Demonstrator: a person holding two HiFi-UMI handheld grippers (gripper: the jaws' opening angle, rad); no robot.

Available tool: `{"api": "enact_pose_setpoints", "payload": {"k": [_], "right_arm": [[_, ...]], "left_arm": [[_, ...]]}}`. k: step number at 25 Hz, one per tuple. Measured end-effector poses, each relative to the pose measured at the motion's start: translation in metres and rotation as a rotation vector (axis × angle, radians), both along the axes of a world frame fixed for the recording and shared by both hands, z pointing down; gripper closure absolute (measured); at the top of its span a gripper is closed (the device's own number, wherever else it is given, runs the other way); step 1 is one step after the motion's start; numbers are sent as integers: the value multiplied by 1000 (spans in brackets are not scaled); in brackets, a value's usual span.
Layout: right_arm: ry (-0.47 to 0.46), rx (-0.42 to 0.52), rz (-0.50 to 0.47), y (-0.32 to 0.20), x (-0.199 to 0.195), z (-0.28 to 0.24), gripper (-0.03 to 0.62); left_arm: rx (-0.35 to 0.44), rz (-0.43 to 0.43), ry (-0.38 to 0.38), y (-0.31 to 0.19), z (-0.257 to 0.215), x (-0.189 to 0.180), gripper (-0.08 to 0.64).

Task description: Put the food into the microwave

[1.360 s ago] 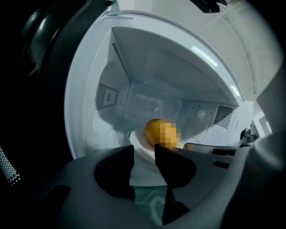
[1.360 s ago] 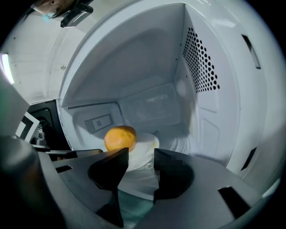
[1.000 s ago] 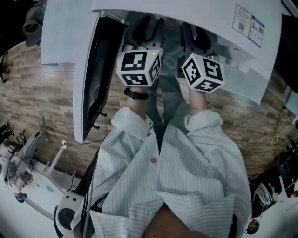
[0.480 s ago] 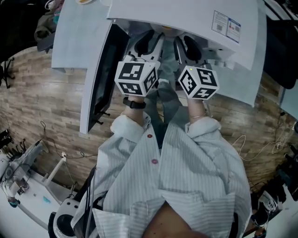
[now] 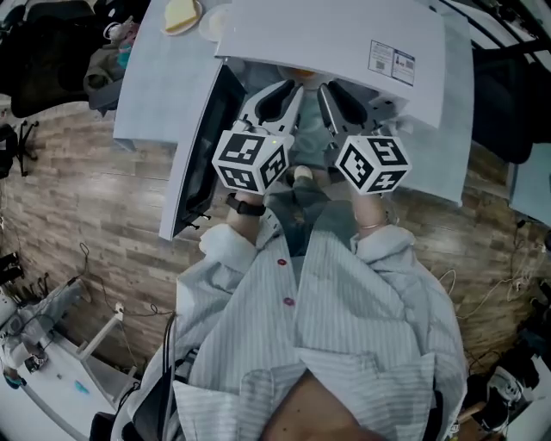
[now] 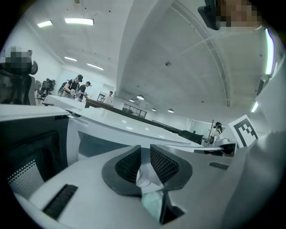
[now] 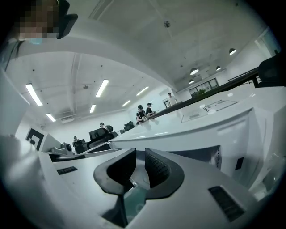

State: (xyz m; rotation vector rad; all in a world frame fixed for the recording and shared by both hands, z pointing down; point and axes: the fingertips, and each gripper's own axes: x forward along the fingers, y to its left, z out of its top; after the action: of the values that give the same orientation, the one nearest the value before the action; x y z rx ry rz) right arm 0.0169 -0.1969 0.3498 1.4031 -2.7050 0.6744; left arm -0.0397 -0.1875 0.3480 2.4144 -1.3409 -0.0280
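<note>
A white microwave (image 5: pixel 327 34) stands on a pale table (image 5: pixel 146 95), its door (image 5: pixel 202 146) swung open to the left. My left gripper (image 5: pixel 288 86) and right gripper (image 5: pixel 331 86) hang side by side before the opening, near the height of the microwave's top. Both pairs of jaws have just been closing and stand a narrow gap apart. In the left gripper view a white scrap and pale teal show low in the gap of the left gripper (image 6: pixel 145 150); whether the pads touch it I cannot tell. The right gripper (image 7: pixel 139 154) shows only teal low in its gap. A plate of yellow food (image 5: pixel 182 15) sits beside the microwave.
The mesh-windowed door (image 6: pixel 27 161) is close on the left gripper's left. Below lies wooden floor with cables (image 5: pixel 482 258) and grey equipment (image 5: pixel 34 336) at the lower left. A dark chair (image 5: pixel 508 112) stands right of the table. Several people work at far benches (image 7: pixel 143 112).
Both grippers have risen together in front of the microwave opening. The head view has tilted, so the table and the plate of yellow food beside the microwave have come into sight.
</note>
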Motion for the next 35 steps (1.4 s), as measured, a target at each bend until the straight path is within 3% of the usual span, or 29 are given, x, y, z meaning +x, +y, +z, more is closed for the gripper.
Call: {"api": "enact_pose_setpoints", "payload": {"k": [14, 26, 35], "right_arm": [[-65, 51, -153, 43, -12, -56, 549], [-92, 44, -144, 52, 1, -58, 560], [-101, 17, -127, 45, 6, -50, 560]], "left_arm": [[56, 60, 102, 30, -55, 4, 527], [58, 127, 141, 45, -62, 17, 551], [22, 122, 133, 39, -50, 11, 551]]}}
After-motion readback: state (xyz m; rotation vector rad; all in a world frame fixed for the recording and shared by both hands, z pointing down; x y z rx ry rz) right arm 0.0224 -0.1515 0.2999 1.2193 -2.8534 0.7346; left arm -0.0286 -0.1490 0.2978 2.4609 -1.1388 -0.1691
